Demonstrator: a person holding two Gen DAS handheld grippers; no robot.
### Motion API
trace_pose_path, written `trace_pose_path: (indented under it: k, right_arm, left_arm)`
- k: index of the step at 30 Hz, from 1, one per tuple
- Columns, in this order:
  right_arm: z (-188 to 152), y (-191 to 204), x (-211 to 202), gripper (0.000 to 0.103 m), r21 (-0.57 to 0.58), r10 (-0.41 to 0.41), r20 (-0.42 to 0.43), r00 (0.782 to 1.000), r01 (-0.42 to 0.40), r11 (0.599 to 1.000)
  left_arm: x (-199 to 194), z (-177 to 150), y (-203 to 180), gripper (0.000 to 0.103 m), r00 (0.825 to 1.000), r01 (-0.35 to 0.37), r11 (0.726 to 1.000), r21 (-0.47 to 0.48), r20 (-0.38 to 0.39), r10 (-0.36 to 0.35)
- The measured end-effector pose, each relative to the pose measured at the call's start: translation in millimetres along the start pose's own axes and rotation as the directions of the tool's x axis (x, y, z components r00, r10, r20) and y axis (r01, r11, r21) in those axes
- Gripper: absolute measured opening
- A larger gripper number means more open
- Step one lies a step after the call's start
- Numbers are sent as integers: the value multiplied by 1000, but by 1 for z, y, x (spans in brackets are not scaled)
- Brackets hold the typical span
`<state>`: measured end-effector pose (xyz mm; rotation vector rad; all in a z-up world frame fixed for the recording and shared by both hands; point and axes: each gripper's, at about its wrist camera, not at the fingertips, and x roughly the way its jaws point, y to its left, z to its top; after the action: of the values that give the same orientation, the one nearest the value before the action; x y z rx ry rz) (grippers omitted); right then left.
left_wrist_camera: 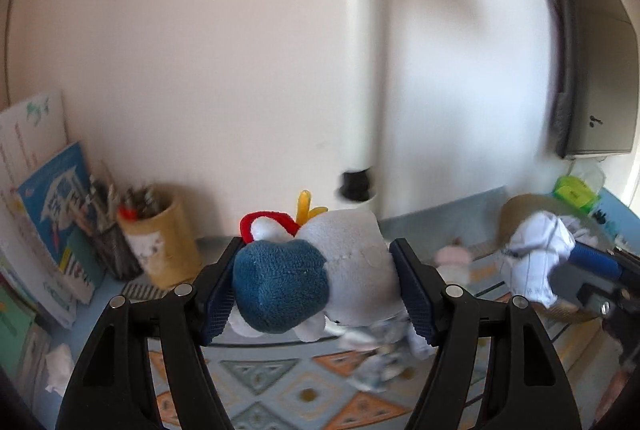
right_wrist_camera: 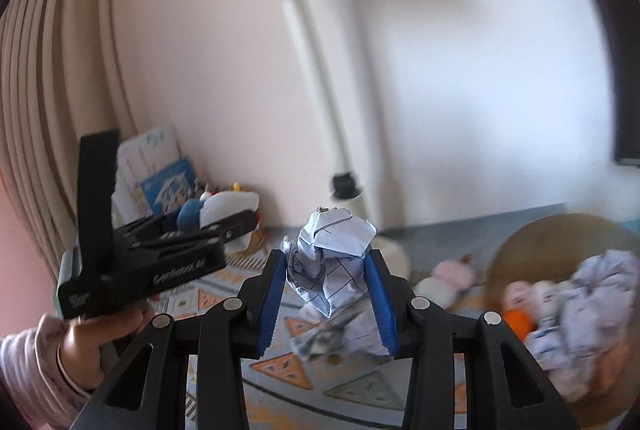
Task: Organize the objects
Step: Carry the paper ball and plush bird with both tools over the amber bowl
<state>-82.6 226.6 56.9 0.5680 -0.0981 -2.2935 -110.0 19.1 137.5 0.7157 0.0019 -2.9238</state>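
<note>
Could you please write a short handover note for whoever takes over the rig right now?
Left hand-held gripper: shut on a plush toy, white with a blue part, lifted off the patterned mat.
Right hand-held gripper: shut on a crumpled paper ball, also lifted.
Still on the mat: more crumpled paper, small plush toys, and a round basket holding paper and toys.
Done: both items picked up.
Left: place them, then clear the rest.

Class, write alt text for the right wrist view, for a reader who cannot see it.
The right gripper clamps a crumpled paper ball above a patterned mat. On the left of the picture, the left gripper, held in a hand, grips a white and blue plush toy; a white desk lamp stands behind.
</note>
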Motion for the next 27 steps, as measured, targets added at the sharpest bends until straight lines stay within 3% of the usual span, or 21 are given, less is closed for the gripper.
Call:
trace_pose_path:
  k: [9,16,23,27]
  right_arm:
    - [21,-59,-50,40,64,-97,73,993,93,994]
    - [25,-105,-65,40,109,-178,54,983,171,979]
    - [29,-168,-79,40,229,-261,27,965,248,941]
    - [30,-194,-72,41,262,-270,-14,963,265,928]
  left_arm:
    - [-10,16,-82,70,998,52,992,119,39,-57]
    - [-3,21,-140,70,989,137,977,164,22,-143]
    - [26,21,-189,70,958,287,946,150,-49,-283]
    - [42,20,-205,70,948,317,940,125,-83,-308]
